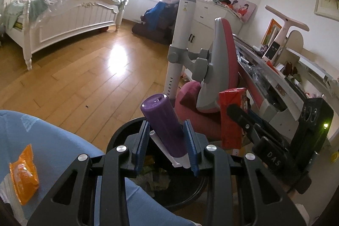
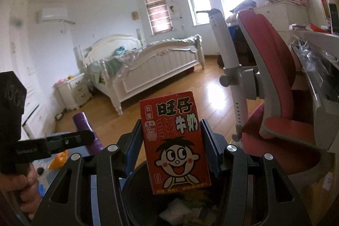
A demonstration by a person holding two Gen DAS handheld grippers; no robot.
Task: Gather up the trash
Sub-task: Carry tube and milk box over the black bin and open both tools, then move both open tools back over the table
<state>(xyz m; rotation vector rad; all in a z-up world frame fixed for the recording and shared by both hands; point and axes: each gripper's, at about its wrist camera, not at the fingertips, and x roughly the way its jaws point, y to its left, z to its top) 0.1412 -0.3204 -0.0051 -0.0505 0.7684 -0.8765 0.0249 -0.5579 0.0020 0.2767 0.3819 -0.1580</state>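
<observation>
My left gripper (image 1: 167, 141) is shut on a purple drink carton (image 1: 163, 126) with a white straw, held above a black trash bin (image 1: 118, 137) that has wrappers inside. My right gripper (image 2: 171, 145) is shut on a red milk carton (image 2: 175, 141) with a cartoon face, held over the same bin (image 2: 135, 183). The red carton (image 1: 232, 115) and the right gripper also show in the left wrist view, just right of the purple carton. The purple carton (image 2: 86, 130) shows at the left in the right wrist view.
An orange snack wrapper (image 1: 23, 175) lies on a blue surface (image 1: 53, 151) at the left. A pink and grey desk chair (image 1: 211, 77) stands just beyond the bin, beside a cluttered desk (image 1: 275, 77). A white bed (image 1: 63, 16) stands across the wooden floor.
</observation>
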